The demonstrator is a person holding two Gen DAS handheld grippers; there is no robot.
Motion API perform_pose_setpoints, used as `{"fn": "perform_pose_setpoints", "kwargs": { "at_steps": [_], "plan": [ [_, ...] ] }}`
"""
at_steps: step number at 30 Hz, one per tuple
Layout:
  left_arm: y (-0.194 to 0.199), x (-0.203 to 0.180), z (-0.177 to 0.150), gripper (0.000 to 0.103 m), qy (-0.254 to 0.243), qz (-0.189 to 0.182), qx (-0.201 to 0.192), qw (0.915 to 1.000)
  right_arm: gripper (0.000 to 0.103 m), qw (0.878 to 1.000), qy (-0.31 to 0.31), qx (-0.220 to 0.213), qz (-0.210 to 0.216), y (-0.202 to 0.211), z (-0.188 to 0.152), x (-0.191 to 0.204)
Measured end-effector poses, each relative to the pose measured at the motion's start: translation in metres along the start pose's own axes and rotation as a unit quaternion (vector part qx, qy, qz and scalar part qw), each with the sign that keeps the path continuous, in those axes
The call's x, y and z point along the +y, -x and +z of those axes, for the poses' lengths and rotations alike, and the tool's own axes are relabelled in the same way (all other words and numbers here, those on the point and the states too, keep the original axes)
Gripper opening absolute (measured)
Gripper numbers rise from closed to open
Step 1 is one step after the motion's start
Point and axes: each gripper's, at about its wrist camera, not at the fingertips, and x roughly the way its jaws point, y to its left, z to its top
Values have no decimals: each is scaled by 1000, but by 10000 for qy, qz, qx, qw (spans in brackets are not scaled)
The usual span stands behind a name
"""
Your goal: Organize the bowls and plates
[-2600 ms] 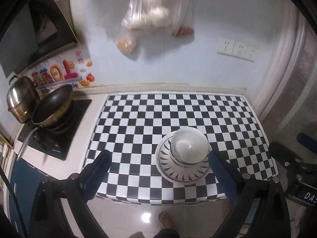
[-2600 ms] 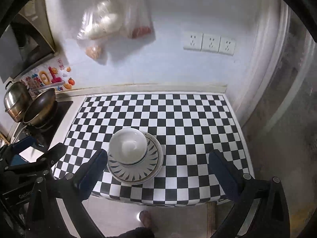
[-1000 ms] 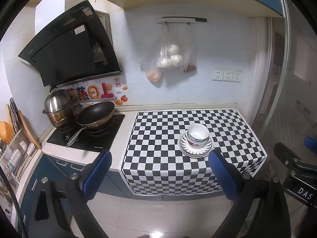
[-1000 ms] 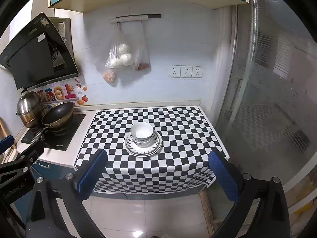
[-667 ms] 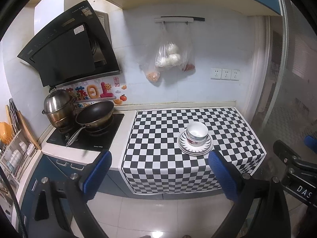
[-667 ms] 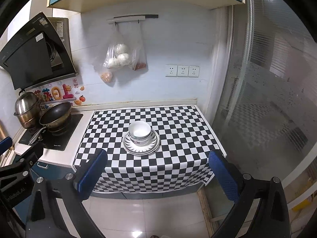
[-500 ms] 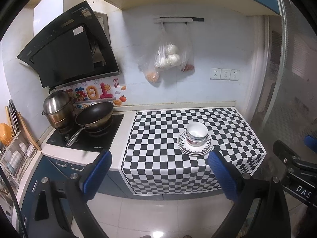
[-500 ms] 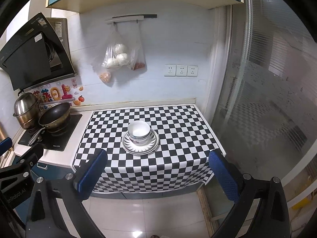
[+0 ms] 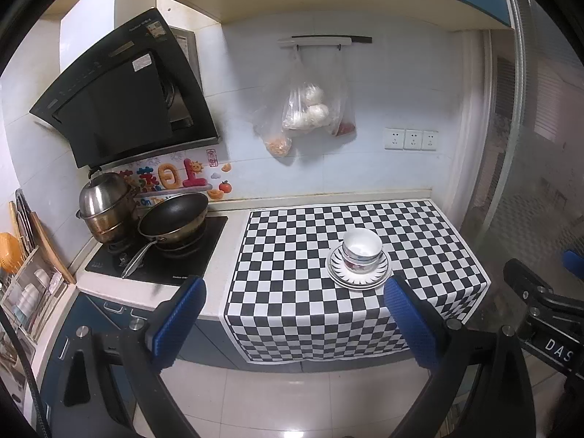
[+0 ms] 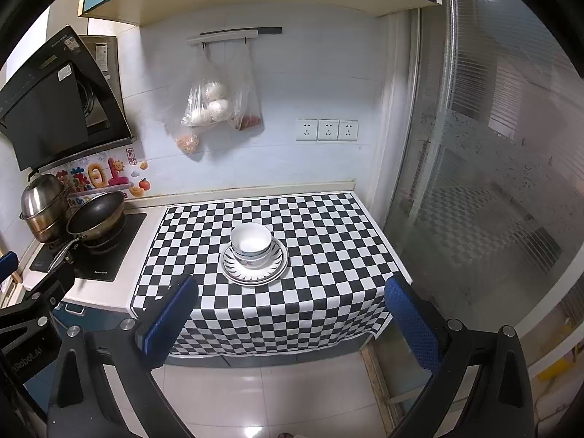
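White bowls (image 9: pixel 362 250) sit nested upright on a stack of white plates with dark rim marks (image 9: pixel 379 273), on the checkered cloth (image 9: pixel 292 255). The same bowls (image 10: pixel 251 244) and plates (image 10: pixel 273 270) show in the right wrist view. My left gripper (image 9: pixel 294 304) is open and empty, held well back from the counter above the floor. My right gripper (image 10: pixel 291 301) is open and empty too, also far back from the stack.
A black pan (image 9: pixel 173 219) and a steel pot (image 9: pixel 104 206) stand on the stove at the left. A range hood (image 9: pixel 120 106) hangs above it. Plastic bags (image 9: pixel 310 109) hang on the wall. A glass door (image 10: pixel 492 182) stands on the right. A dish rack (image 9: pixel 25 284) is at far left.
Both grippers have pulled far back and up from the stack since 2.6 s ago; in the last second they drifted back only slightly. The stack has not moved.
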Motion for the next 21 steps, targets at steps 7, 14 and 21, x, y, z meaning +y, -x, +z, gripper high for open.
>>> {"fn": "perform_pose_setpoints", "kwargs": {
  "at_steps": [7, 14, 21],
  "plan": [
    [-1, 4, 1, 100, 8, -14, -6, 10000, 103, 10000, -10, -2, -21, 1, 0, 0],
    [1, 8, 1, 100, 17, -6, -37, 10000, 103, 10000, 9, -3, -28, 1, 1, 0],
    [4, 11, -1, 100, 39, -4, -25, 10000, 103, 10000, 58, -18, -11, 3, 1, 3]
  ]
}}
